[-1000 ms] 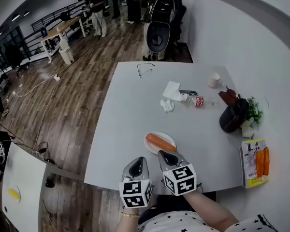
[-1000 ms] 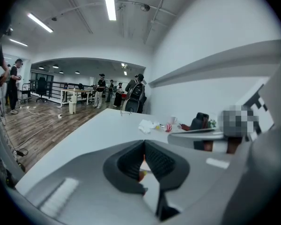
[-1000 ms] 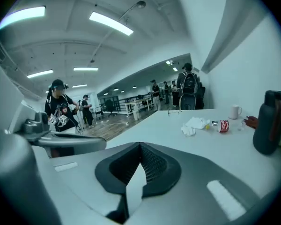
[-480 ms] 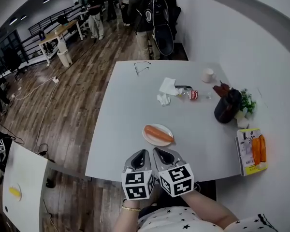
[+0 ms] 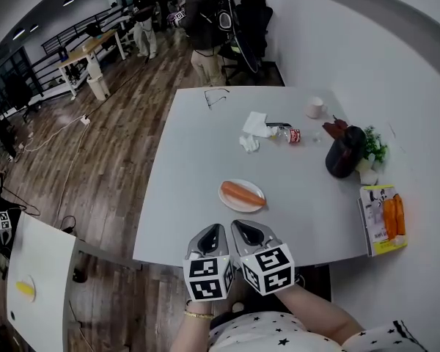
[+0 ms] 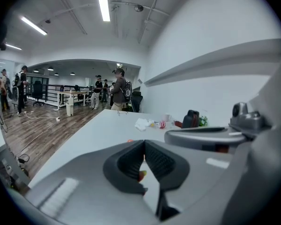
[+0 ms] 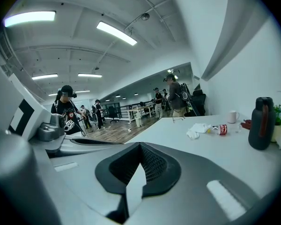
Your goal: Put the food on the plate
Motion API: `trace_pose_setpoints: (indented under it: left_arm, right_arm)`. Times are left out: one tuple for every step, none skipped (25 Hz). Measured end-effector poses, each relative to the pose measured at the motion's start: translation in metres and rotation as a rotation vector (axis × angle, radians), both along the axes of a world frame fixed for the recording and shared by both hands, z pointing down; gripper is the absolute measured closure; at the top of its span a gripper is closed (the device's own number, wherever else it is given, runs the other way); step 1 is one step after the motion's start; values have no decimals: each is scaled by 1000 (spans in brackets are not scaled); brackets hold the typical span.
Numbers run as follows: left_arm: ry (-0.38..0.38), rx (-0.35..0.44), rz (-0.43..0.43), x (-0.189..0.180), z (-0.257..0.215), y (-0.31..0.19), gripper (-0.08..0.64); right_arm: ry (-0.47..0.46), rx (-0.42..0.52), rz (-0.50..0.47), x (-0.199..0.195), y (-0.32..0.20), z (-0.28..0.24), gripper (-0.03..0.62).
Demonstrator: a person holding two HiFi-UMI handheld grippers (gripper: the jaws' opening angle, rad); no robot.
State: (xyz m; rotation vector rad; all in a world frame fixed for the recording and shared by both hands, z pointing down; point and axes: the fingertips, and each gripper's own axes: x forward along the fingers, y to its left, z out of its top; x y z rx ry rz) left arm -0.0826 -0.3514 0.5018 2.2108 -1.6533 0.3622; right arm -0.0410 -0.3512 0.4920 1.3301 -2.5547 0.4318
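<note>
The carrot (image 5: pixel 243 193) lies on the white plate (image 5: pixel 239 207) in the middle of the tabletop (image 5: pixel 194 160). At the near edge, the left claw (image 5: pixel 213 229) and right claw (image 5: pixel 239 226) sit closed and empty. Print on the red-labelled bottle (image 5: pixel 292 136) is too small to read. Bare tabletop surrounds the plate.
</note>
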Motion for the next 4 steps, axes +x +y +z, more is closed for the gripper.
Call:
trace_pose_setpoints:
  left_arm:
    - [0, 1, 0, 0, 0, 1, 552]
    - [-1, 3, -1, -1, -1, 1, 552]
    - [-3, 5, -2, -1, -2, 2, 552]
    - [-4, 6, -3, -2, -2, 3, 552]
  right_arm:
    - [1, 1, -1, 0, 1, 0, 594]
    - [2, 2, -1, -1, 1, 0, 594]
    - [3, 3, -2, -1, 2, -1, 594]
    - [4, 4, -2, -1, 3, -1, 594]
